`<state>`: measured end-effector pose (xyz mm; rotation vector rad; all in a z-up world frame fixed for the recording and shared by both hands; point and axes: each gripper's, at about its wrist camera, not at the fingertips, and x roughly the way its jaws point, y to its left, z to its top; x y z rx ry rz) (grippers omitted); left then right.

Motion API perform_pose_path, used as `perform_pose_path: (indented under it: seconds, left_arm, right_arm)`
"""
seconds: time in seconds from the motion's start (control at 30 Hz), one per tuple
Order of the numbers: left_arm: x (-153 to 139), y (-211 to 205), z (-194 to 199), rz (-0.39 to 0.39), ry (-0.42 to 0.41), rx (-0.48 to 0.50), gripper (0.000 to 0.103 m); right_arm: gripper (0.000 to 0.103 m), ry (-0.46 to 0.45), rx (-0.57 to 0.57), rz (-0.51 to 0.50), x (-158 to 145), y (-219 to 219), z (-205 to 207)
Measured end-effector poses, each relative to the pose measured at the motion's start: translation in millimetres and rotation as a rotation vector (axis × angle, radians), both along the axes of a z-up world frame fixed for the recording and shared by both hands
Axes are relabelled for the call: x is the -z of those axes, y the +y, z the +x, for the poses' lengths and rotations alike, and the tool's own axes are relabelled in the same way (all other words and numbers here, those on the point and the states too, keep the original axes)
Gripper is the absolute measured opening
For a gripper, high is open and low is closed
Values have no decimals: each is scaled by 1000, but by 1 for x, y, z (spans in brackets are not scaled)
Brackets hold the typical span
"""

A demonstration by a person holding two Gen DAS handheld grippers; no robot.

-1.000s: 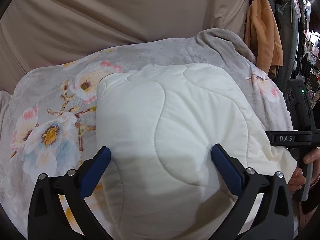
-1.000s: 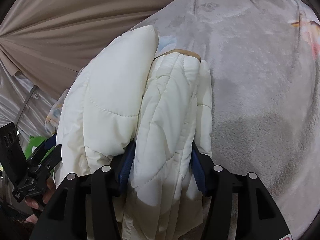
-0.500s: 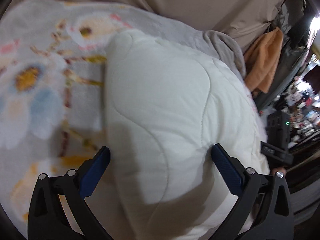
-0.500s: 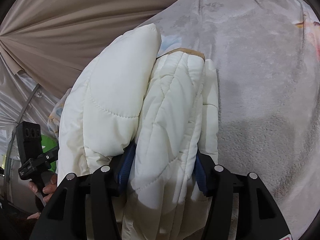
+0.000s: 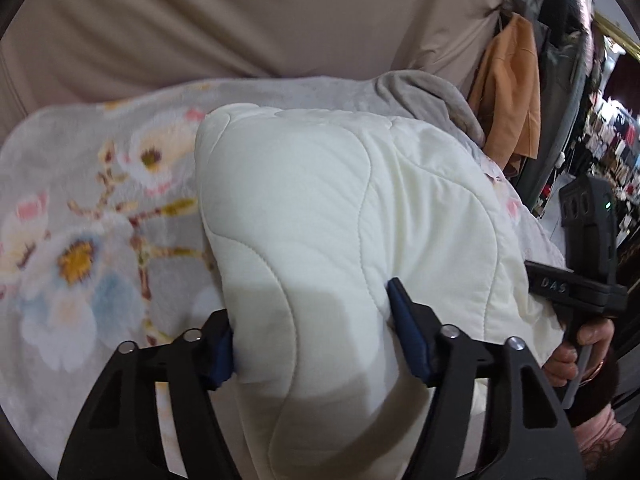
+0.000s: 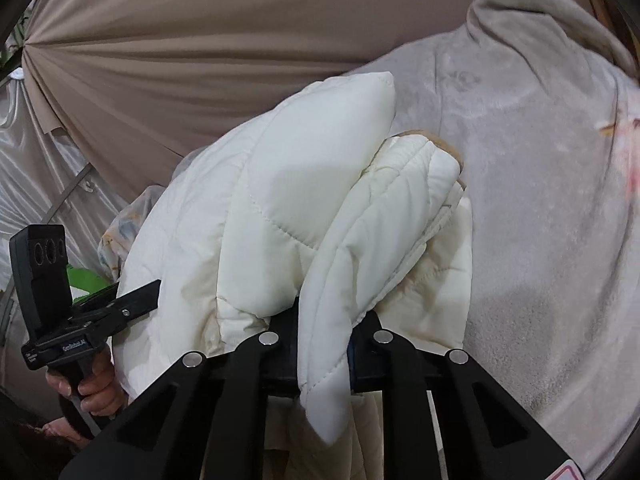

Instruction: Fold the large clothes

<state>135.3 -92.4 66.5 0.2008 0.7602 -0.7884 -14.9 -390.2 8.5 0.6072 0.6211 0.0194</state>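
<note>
A folded white quilted jacket (image 5: 340, 216) lies on a grey floral blanket (image 5: 80, 248). My left gripper (image 5: 316, 332) is shut on a thick fold at the jacket's near edge, blue pads pressing both sides. My right gripper (image 6: 322, 344) is shut on a narrower fold of the same jacket (image 6: 304, 208), which bulges up and away from it. The right gripper also shows at the right of the left wrist view (image 5: 576, 284), the left gripper at the left of the right wrist view (image 6: 80, 320).
A beige curtain (image 5: 240, 20) hangs behind the blanket-covered surface (image 6: 540, 200). An orange garment (image 5: 508, 88) hangs at the right with other dark clothes beside it. A green object (image 6: 86, 280) lies at the left, below silvery fabric (image 6: 28, 168).
My left gripper has closed from wide open onto the jacket's near fold. My right gripper has tightened on its fold, and the jacket has bunched up higher between the two.
</note>
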Motion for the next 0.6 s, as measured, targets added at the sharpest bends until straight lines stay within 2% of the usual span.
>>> perform_pose_path:
  seconds: [0.27, 0.6]
  left_arm:
    - [-62, 5, -29, -52, -223, 29, 58]
    - [-132, 33, -52, -140, -454, 31, 57]
  right_arm:
    - [15, -175, 78, -205, -81, 28, -25]
    - [15, -373, 134, -316, -155, 59, -41]
